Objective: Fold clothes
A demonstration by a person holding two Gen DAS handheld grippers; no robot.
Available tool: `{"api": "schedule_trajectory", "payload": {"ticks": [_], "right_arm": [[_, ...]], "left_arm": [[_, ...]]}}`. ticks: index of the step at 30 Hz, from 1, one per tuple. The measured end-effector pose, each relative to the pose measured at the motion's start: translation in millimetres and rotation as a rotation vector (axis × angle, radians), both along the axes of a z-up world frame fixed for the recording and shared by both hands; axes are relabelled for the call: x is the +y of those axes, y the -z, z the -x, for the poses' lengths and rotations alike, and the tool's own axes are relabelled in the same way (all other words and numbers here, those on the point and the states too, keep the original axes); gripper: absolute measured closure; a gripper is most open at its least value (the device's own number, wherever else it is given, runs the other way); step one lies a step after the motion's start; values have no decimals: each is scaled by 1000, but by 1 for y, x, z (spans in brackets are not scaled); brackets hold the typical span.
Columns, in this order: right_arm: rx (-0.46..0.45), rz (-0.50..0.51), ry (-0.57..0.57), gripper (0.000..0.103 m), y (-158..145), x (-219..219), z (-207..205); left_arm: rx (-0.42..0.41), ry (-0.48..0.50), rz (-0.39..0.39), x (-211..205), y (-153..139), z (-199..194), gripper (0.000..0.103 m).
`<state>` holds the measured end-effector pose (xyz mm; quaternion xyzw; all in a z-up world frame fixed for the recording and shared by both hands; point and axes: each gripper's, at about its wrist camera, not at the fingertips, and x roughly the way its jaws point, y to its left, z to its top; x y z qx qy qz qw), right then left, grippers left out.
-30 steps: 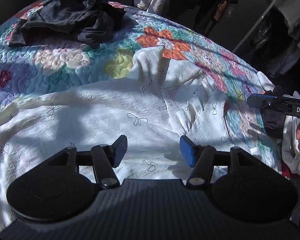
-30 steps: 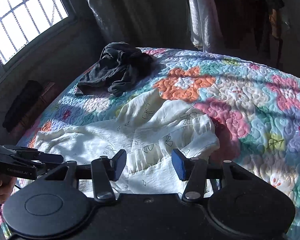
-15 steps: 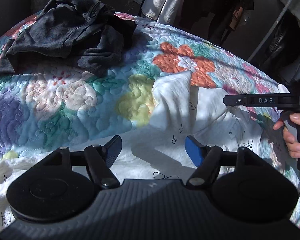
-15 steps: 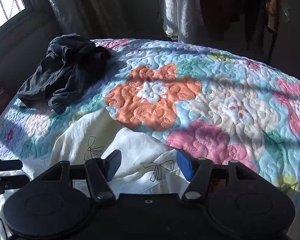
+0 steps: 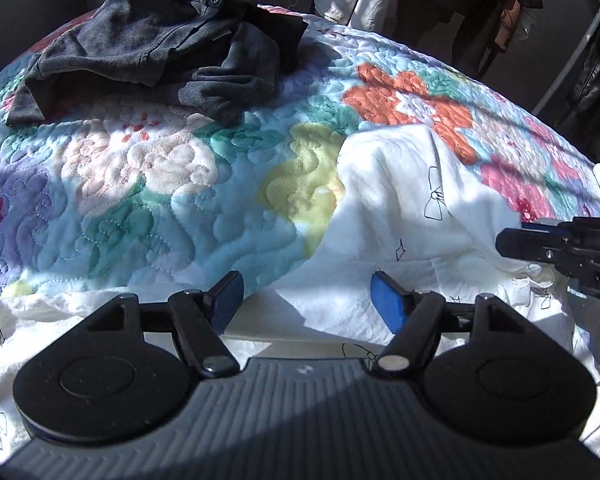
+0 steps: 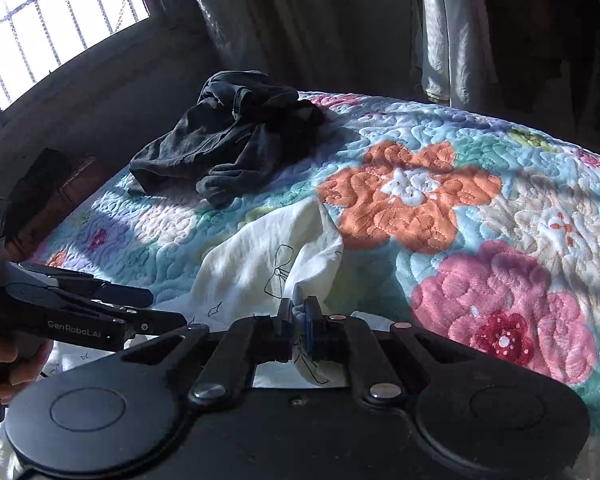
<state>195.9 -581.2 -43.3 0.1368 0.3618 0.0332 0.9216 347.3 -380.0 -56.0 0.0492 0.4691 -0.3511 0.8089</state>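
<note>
Floral quilted bed (image 6: 480,216) with dark clothing heap (image 6: 228,136); right hand-held gripper (image 6: 299,320) pinching white bow-print garment (image 6: 256,264), left hand-held gripper (image 5: 306,300) spread wide, empty.

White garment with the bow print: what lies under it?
The white garment lies on the floral quilt, which shows around its edges. Whatever sits beneath its middle is covered. The right gripper pinches one fold.

Both cameras sit low and close over the bed (image 5: 148,200), each looking forward past its own jaws. The left view faces across the quilt from the left, the right view from the right; both share the white garment (image 5: 400,200) and the dark clothes pile (image 5: 160,40).
</note>
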Motion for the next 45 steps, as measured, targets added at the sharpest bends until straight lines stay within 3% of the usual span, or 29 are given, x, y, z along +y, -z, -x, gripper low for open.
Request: {"api": "schedule_trajectory", "payload": {"ticks": [2, 6, 8, 11, 14, 17, 20, 21, 22, 24, 27, 28, 29, 30, 31, 34, 39, 41, 45], "right_arm": [[15, 14, -159, 95, 1, 26, 19], [167, 44, -372, 95, 7, 58, 31], [202, 93, -429, 94, 6, 69, 35], [206, 78, -461, 89, -2, 71, 41], [109, 5, -396, 89, -18, 57, 47], [15, -43, -122, 77, -34, 30, 39], [87, -124, 103, 63, -28, 1, 19], [111, -158, 145, 53, -23, -5, 14], [131, -197, 166, 49, -15, -8, 12], [171, -275, 208, 48, 0, -14, 6], [163, -283, 200, 48, 14, -2, 2], [144, -273, 170, 49, 15, 6, 2], [124, -255, 136, 62, 15, 14, 2], [102, -230, 98, 84, 14, 24, 3], [79, -201, 48, 90, 13, 34, 4], [57, -36, -70, 91, 7, 73, 7], [-36, 275, -269, 91, -5, 133, 21], [-45, 310, -363, 91, -4, 148, 29], [-27, 317, -486, 91, 5, 168, 45]], "left_arm": [[-10, -54, 25, 13, -4, -2, 33], [-5, -122, 47, 29, -3, -2, 33], [9, -100, 58, 27, -2, 2, 33], [11, -51, 69, 20, -1, 12, 33], [-5, -11, 73, 11, -1, 23, 33], [20, 12, 27, 2, 6, 27, 34], [78, -3, -11, 1, 16, 29, 37], [79, 0, -5, 4, 16, 30, 37], [76, -9, 4, 7, 14, 30, 37], [70, -38, 23, 15, 10, 28, 37], [60, -82, 53, 26, 3, 26, 37], [57, -96, 63, 29, 1, 25, 37], [53, -111, 73, 33, -1, 25, 36], [50, -126, 83, 37, -4, 24, 36], [47, -140, 93, 40, -6, 23, 35], [37, -184, 122, 51, -13, 21, 34], [105, -150, 134, 48, -6, 23, 34], [120, -118, 107, 44, -2, 27, 33], [71, -205, 68, 55, 0, 35, 33]]}}
